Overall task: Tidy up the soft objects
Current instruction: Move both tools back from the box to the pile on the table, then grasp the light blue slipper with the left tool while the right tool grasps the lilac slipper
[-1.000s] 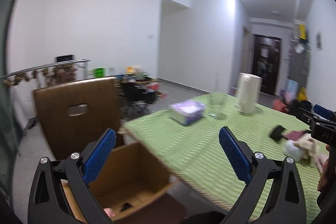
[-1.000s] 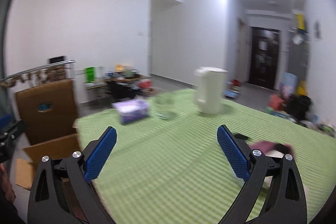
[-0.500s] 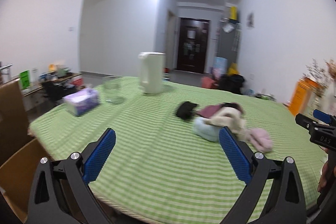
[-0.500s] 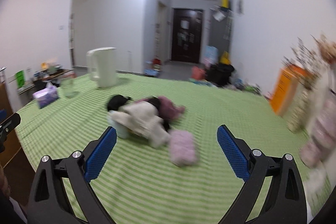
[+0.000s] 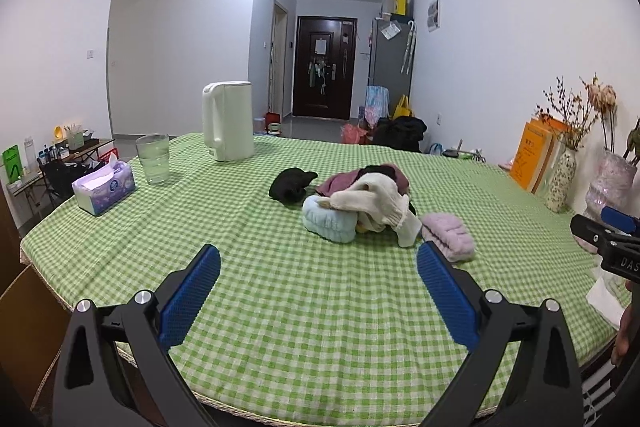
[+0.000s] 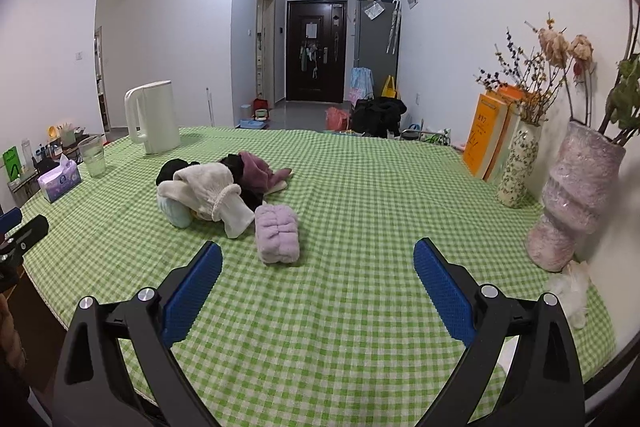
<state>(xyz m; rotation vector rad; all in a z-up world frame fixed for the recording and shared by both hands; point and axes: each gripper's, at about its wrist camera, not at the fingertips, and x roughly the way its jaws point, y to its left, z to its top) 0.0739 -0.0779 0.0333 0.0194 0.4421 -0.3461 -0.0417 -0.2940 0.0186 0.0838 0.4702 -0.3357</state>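
Observation:
A heap of soft things lies mid-table on the green checked cloth: a cream sock over a pale blue roll, a maroon cloth, a black piece and a lilac roll. In the right wrist view the lilac roll lies nearest, with the cream sock behind it. My left gripper is open and empty, short of the heap. My right gripper is open and empty too, just to the right of the lilac roll.
A white kettle, a glass and a tissue box stand at the far left. Vases with dried flowers and orange books line the right wall. A brown box edge shows below the table's left corner.
Both views have swung right, from the cardboard box and chair beside the table to the heap of soft things. Both grippers stay open and empty.

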